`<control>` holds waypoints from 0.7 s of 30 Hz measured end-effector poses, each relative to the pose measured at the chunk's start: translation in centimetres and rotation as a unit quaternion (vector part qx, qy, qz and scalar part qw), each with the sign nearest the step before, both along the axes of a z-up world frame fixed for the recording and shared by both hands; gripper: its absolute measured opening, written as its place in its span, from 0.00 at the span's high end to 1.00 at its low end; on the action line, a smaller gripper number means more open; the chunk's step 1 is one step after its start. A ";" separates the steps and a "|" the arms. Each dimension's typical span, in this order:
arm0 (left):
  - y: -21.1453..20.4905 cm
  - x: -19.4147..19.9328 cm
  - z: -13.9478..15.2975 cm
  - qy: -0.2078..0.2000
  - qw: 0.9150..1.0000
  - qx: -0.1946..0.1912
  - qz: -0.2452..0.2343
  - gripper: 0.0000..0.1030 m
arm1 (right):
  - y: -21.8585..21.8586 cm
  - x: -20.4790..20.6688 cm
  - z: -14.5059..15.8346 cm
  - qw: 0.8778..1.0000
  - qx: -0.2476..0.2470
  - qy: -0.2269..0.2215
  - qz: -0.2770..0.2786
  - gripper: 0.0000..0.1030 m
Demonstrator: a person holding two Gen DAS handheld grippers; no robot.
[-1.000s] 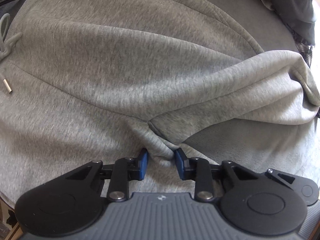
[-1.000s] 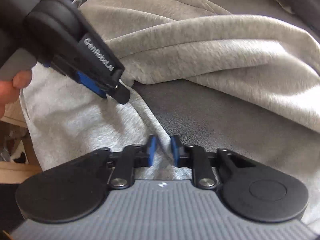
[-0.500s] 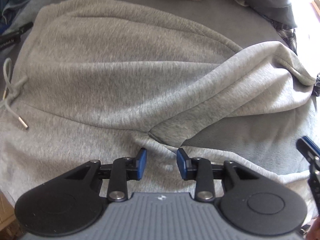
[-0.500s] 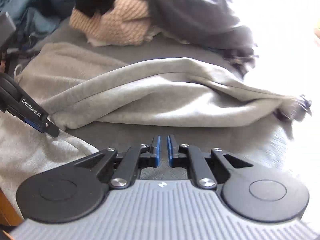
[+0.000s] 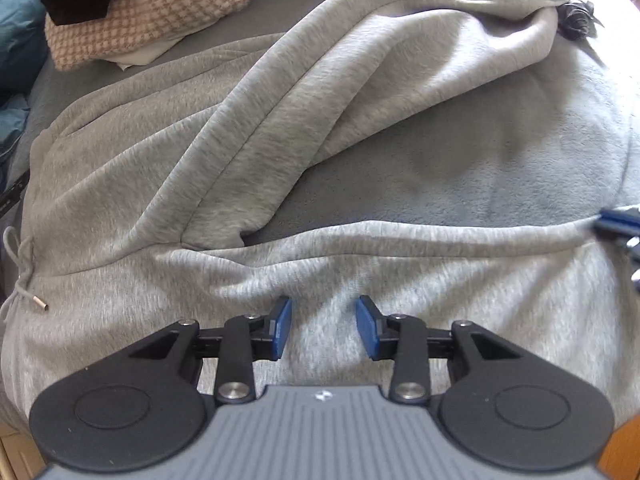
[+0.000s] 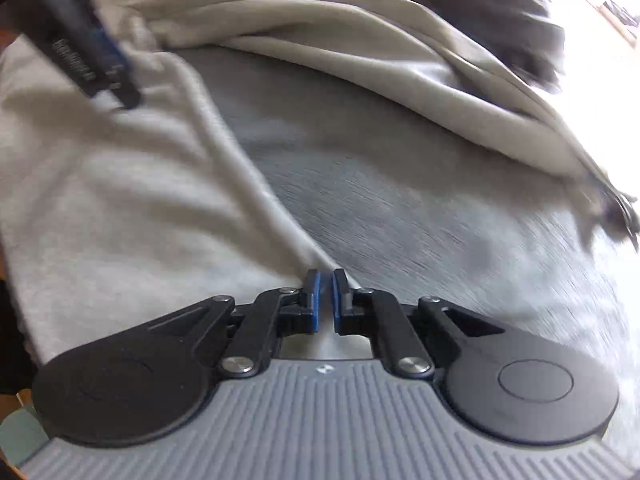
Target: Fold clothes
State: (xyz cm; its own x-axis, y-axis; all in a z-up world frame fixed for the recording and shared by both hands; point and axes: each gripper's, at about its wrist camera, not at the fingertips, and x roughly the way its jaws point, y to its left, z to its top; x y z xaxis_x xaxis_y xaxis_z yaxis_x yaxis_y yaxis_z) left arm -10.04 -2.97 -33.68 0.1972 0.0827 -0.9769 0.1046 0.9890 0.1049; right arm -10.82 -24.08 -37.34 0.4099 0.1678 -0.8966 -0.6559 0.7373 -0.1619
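A grey hoodie [image 5: 168, 148] lies spread across a dark grey blanket-covered surface [image 5: 460, 160], taking up most of the left wrist view. One sleeve [image 5: 360, 64] runs diagonally from the garment's middle up toward the far right, where its cuff ends beside a small dark object that is too blurred to identify. A drawstring [image 5: 20, 264] with a metal tip hangs at the left edge of the garment.

The left gripper [image 5: 323, 326] points steeply down over the near part of the hoodie, below the long edge that crosses the view from the sleeve's root toward the right. Its blue pads [image 5: 280, 326] stand apart; the jaws have just been opening, and only flat fabric shows beneath the gap, with nothing pinched between them.

The right gripper [image 6: 326, 298] has its jaws drawn nearly together. Its fingertips sit right at the hoodie's edge [image 6: 256, 192], where the light grey cloth meets the darker surface; the cloth runs up to the pads, but motion blur hides whether any of it is caught in the narrow slit between them. In the left wrist view the right gripper's blue tip [image 5: 620, 220] appears at the far right, at the end of that same long edge.

Beyond the hoodie lies a pile of other clothes, with a beige checked knit [image 5: 160, 4] on top
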 end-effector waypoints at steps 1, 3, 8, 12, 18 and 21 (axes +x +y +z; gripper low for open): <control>0.0 0.0 0.1 0.000 1.000 0.002 0.012 0.63 | -2.8 0.5 0.0 0.999 -0.018 -0.005 -0.035 0.96; -0.2 0.0 0.2 -0.002 1.000 0.011 0.026 0.60 | -8.4 1.3 -0.1 0.994 -0.041 -0.002 -0.104 0.93; -1.1 -0.3 1.1 -0.014 0.998 0.043 0.036 0.58 | -13.0 -0.8 2.6 0.997 0.010 0.003 -0.073 0.91; -1.7 -0.4 0.7 -0.005 0.997 0.063 0.052 0.57 | -12.7 -3.2 1.5 0.999 0.009 0.034 0.027 0.93; -2.3 -0.3 0.0 -0.001 0.995 0.085 0.060 0.55 | -27.3 -0.7 -0.3 0.984 -0.030 0.023 -0.175 0.93; -2.5 -0.4 0.5 -0.002 0.994 0.089 0.061 0.55 | -32.9 -0.4 0.5 0.962 -0.078 0.013 -0.262 0.89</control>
